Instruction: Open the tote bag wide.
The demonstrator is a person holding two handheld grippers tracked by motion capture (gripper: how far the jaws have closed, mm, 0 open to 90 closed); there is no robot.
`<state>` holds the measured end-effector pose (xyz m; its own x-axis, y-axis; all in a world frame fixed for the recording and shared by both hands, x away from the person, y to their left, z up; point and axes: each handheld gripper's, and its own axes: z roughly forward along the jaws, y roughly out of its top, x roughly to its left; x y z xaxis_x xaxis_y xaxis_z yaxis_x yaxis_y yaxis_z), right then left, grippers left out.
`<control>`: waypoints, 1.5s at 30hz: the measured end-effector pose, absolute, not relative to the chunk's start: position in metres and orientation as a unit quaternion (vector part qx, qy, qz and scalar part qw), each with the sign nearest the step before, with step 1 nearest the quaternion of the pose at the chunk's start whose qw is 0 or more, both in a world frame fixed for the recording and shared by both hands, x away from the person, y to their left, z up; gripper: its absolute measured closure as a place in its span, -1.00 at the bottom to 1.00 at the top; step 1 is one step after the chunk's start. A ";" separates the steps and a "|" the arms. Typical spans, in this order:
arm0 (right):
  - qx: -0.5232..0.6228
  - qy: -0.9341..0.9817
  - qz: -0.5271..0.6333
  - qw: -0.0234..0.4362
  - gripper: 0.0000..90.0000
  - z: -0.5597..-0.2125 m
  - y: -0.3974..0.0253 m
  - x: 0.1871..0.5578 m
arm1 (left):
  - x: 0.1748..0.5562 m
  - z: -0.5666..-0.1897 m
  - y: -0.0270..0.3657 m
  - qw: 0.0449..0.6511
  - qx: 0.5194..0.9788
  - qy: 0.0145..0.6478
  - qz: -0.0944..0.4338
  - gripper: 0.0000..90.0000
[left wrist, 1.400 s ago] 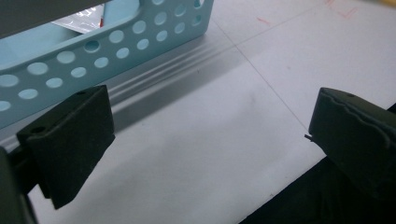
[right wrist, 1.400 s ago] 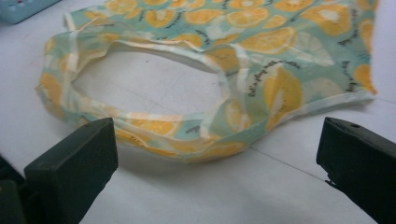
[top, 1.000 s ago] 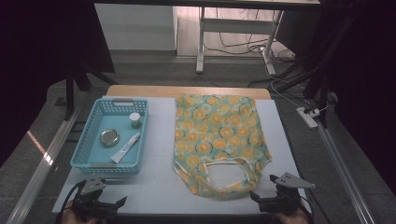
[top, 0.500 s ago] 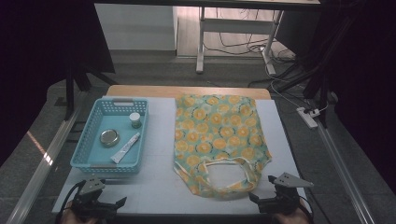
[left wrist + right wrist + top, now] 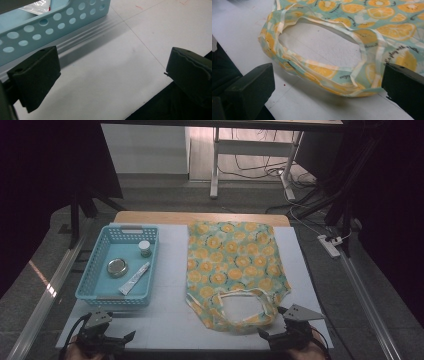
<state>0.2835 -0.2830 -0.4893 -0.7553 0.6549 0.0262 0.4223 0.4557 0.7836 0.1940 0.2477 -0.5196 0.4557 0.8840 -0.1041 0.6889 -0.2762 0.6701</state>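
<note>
The right hand-held gripper (image 5: 280,336) sits at the near edge of the surface (image 5: 170,320), its jaws spread wide and holding nothing. Just beyond it lies the fruit-print bag (image 5: 232,270), flat on the surface, with its looped handle (image 5: 245,307) pointing toward us. In the right gripper view the handle (image 5: 324,72) rests between the two open jaws, a little ahead of them, and we can see bare surface through the loop.

The left hand-held gripper (image 5: 112,340) also waits at the near edge, jaws spread and empty. In the left gripper view only white surface (image 5: 112,62) lies between its jaws, with the blue basket (image 5: 50,27) just beyond.

We judge the step in hand to be taking hold of the bag by its handle. To do this well, we should ease the right gripper forward and low, so that one jaw slides under the near strip of the handle while the other comes down on top. The fabric is thin and limp, so we should close on a doubled seam, not on a single layer.

Farther off, the basket (image 5: 120,265) holds a small jar (image 5: 145,248), a round tin (image 5: 116,267) and a tube (image 5: 134,278), well apart from the bag.
</note>
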 end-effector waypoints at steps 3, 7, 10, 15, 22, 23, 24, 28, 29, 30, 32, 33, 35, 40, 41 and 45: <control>0.313 0.847 0.405 0.143 -1.00 -0.489 -0.279 0.283 | 0.194 -0.520 0.248 0.334 0.784 0.501 0.147 -1.00; 0.306 0.854 0.397 0.138 -1.00 -0.489 -0.268 0.283 | 0.194 -0.520 0.248 0.335 0.784 0.503 0.146 -1.00; 0.299 0.858 0.397 0.133 -1.00 -0.489 -0.263 0.283 | 0.194 -0.520 0.248 0.335 0.783 0.503 0.146 -1.00; 0.279 0.869 0.393 0.113 -1.00 -0.492 -0.251 0.284 | 0.194 -0.520 0.249 0.335 0.783 0.504 0.145 -1.00; 0.258 0.886 0.372 0.098 -1.00 -0.500 -0.233 0.290 | 0.195 -0.520 0.249 0.335 0.783 0.504 0.144 -1.00; 0.258 0.886 0.372 0.098 -1.00 -0.500 -0.233 0.290 | 0.195 -0.520 0.249 0.335 0.783 0.504 0.144 -1.00; 0.249 0.891 0.367 0.096 -1.00 -0.502 -0.227 0.291 | 0.195 -0.520 0.249 0.335 0.783 0.504 0.144 -1.00; 0.237 0.898 0.359 0.091 -1.00 -0.506 -0.219 0.293 | 0.195 -0.520 0.249 0.335 0.782 0.505 0.143 -1.00; 0.234 0.900 0.357 0.090 -1.00 -0.507 -0.217 0.294 | 0.195 -0.520 0.249 0.336 0.782 0.505 0.143 -1.00; 0.234 0.900 0.357 0.090 -1.00 -0.507 -0.217 0.294 | 0.195 -0.520 0.249 0.336 0.782 0.505 0.143 -1.00; 0.228 0.904 0.352 0.086 -1.00 -0.510 -0.213 0.295 | 0.195 -0.520 0.249 0.336 0.782 0.505 0.143 -1.00; 0.225 0.905 0.350 0.085 -1.00 -0.510 -0.212 0.295 | 0.195 -0.520 0.249 0.335 0.782 0.505 0.143 -1.00; 0.217 0.908 0.350 0.080 -0.95 -0.511 -0.209 0.295 | 0.195 -0.520 0.249 0.336 0.782 0.505 0.143 -1.00; 0.210 0.910 0.349 0.075 -0.72 -0.511 -0.206 0.295 | 0.195 -0.520 0.249 0.336 0.782 0.505 0.142 -1.00; 0.209 0.909 0.351 0.077 -0.63 -0.511 -0.206 0.295 | 0.195 -0.520 0.249 0.336 0.782 0.505 0.142 -1.00; 0.197 0.911 0.356 0.067 -0.14 -0.506 -0.207 0.296 | 0.195 -0.520 0.249 0.336 0.783 0.505 0.142 -1.00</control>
